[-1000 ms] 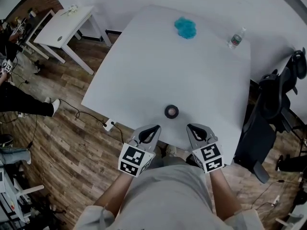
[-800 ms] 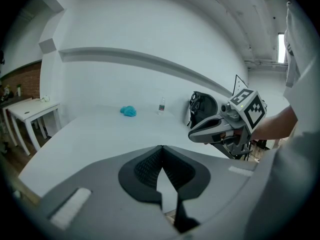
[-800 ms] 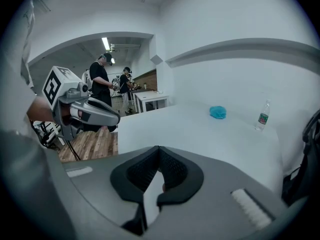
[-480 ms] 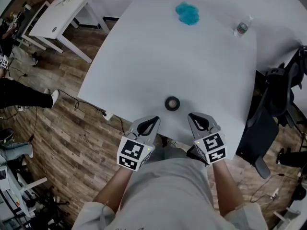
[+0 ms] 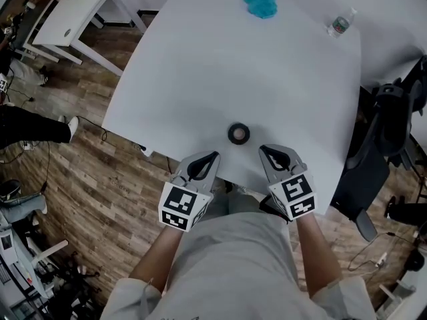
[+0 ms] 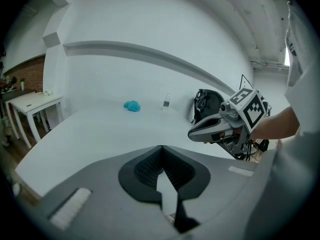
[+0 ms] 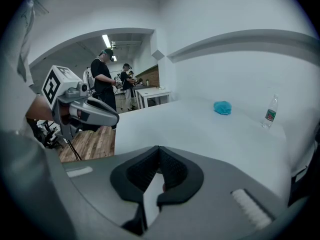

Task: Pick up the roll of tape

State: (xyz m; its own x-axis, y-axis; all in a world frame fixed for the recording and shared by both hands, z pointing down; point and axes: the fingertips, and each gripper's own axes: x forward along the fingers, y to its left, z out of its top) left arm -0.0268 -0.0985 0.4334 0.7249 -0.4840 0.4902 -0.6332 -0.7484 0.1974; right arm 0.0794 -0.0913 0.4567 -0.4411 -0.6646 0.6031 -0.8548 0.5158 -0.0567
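Observation:
The roll of tape [image 5: 239, 133], a small black ring, lies flat on the white table [image 5: 200, 79] near its front edge. Both grippers hover side by side just short of that edge. My left gripper [image 5: 212, 156] is to the lower left of the roll and my right gripper [image 5: 264, 149] to its lower right, neither touching it. In the left gripper view the left gripper [image 6: 161, 146] has its jaw tips together with nothing between them. The right gripper [image 7: 159, 147] is likewise shut and empty. The roll shows in neither gripper view.
A blue cloth [image 5: 259, 2] and a water bottle [image 5: 341, 24] sit at the table's far side. A black office chair [image 5: 387, 122] stands to the right and a small white side table [image 5: 67, 15] at far left. People [image 7: 102, 79] stand in the background.
Both grippers have sunk slightly near the table's front edge, still shut. The whole scene has slid upward in the head view; the roll has not moved on the table.

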